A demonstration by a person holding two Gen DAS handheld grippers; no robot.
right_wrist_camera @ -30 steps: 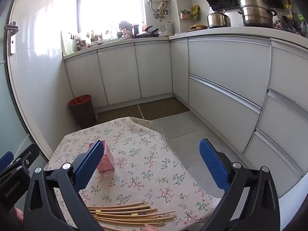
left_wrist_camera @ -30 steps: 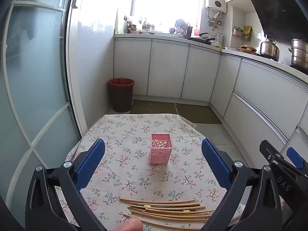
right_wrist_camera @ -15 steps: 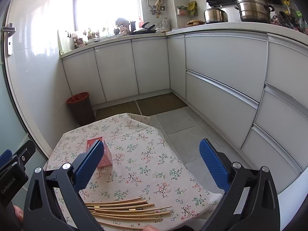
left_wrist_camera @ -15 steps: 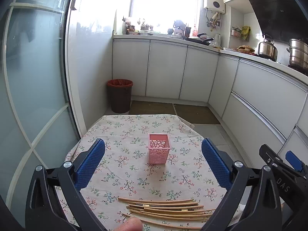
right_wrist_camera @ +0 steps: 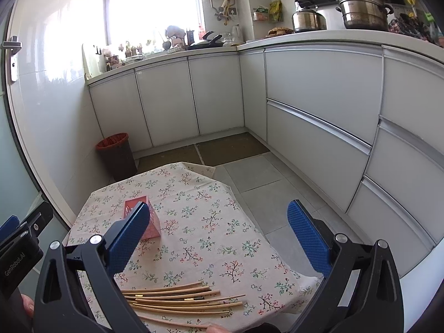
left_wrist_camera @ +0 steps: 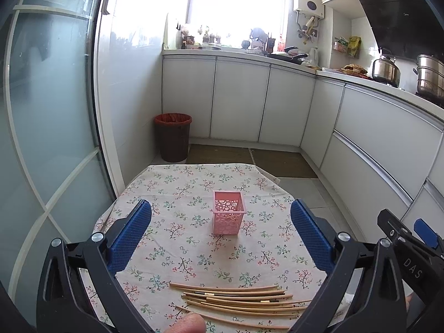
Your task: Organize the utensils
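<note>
Clearly, the coming move depends on how the chopsticks lie: they make a loose pile near the front edge of the table, and their long axis runs from left to right, across the direction in which both grippers look. So, I think, the fingers must come down from above and close across the sticks, not along them.

The left gripper is wide open and holds nothing. The pile is below and in front of it, between the lines of its two fingers, a little to the right side. The right gripper is also wide open and empty. In its view the chopsticks lie low and toward its left finger, so they are more to the left of this gripper. Both grippers hover above the table, apart from the sticks. Which one is nearer I cannot say surely; they look about equal.

The basket stands upright near the middle of the table, beyond the pile, well apart from it, and it looks empty. In the right view the basket is partly hidden behind the left finger.

No stick is lifted yet, so the task seems at its beginning. One risk: the sticks are thin and lie close together, so several may be taken at once or slip.
</note>
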